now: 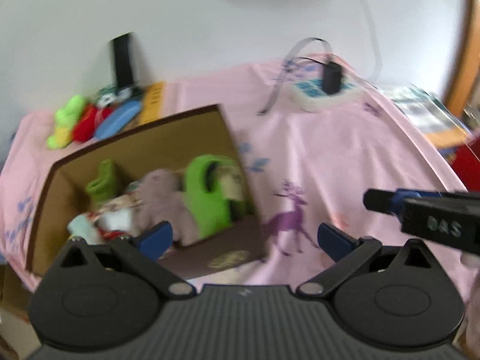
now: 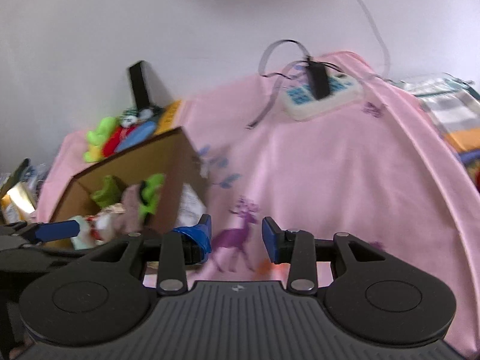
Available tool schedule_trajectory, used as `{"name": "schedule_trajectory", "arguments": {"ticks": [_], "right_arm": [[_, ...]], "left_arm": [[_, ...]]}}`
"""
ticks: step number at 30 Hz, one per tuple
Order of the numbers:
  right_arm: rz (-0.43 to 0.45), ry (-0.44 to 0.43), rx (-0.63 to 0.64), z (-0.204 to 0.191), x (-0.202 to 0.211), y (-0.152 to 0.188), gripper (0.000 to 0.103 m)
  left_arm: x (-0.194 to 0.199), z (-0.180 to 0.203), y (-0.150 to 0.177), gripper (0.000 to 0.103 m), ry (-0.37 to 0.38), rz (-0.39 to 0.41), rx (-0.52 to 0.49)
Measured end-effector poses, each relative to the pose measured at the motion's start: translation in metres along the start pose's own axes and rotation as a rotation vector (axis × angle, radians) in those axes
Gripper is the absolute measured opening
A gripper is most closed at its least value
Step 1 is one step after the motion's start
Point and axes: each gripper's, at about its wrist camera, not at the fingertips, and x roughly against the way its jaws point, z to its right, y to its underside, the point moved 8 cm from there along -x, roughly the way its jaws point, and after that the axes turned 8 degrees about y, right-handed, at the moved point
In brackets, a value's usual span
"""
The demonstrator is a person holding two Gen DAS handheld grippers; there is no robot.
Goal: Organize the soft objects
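Note:
A brown cardboard box [image 1: 141,138] stands on the pink cloth [image 1: 330,156] and holds several soft objects: a bright green piece [image 1: 207,195], a mauve plush [image 1: 162,198] and patterned items. My left gripper [image 1: 244,238] is open and empty just in front of the box's near corner. My right gripper [image 2: 237,237] is open and empty over the cloth, right of the box [image 2: 162,162]. More soft toys [image 1: 84,120] in green, red and blue lie behind the box; they also show in the right wrist view [image 2: 120,138].
A white power strip [image 1: 324,93] with a black plug and cables sits at the back of the cloth. A black upright object [image 1: 121,60] stands against the wall. Stacked items [image 1: 429,114] lie at the right edge. Both views are motion-blurred.

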Motion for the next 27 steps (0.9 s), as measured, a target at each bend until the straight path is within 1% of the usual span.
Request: {"name": "schedule_trajectory", "arguments": {"ticks": [3,6,8,11,15,17,21,24,27], "right_arm": [[-0.016,0.06,-0.01,0.021,0.0,0.006,0.02],[-0.047,0.132,-0.015,0.041,0.0,0.016,0.02],[-0.051,0.196,-0.01,0.054,-0.001,0.02,0.02],[-0.07,0.268,-0.017,0.073,-0.003,0.024,0.02],[-0.091,0.326,-0.026,0.092,-0.006,0.026,0.02],[-0.1,0.349,-0.012,0.097,-0.005,0.028,0.02],[-0.117,0.354,0.008,0.102,-0.006,0.028,0.02],[-0.129,0.345,0.018,0.104,-0.009,0.028,0.021],[-0.136,0.324,0.029,0.102,-0.012,0.027,0.021]], "left_arm": [[-0.008,0.024,0.006,0.103,0.047,-0.029,-0.064],[-0.02,0.042,0.012,0.103,0.125,-0.073,-0.083],[-0.028,0.051,0.015,0.103,0.163,-0.102,-0.077],[-0.04,0.06,0.017,0.103,0.198,-0.144,-0.038],[-0.047,0.068,0.019,0.103,0.223,-0.16,-0.008],[-0.049,0.073,0.02,0.103,0.224,-0.158,0.001],[-0.055,0.076,0.021,0.103,0.197,-0.169,0.016],[-0.059,0.076,0.024,0.103,0.191,-0.191,0.024],[-0.059,0.074,0.027,0.103,0.159,-0.201,0.027]]}}
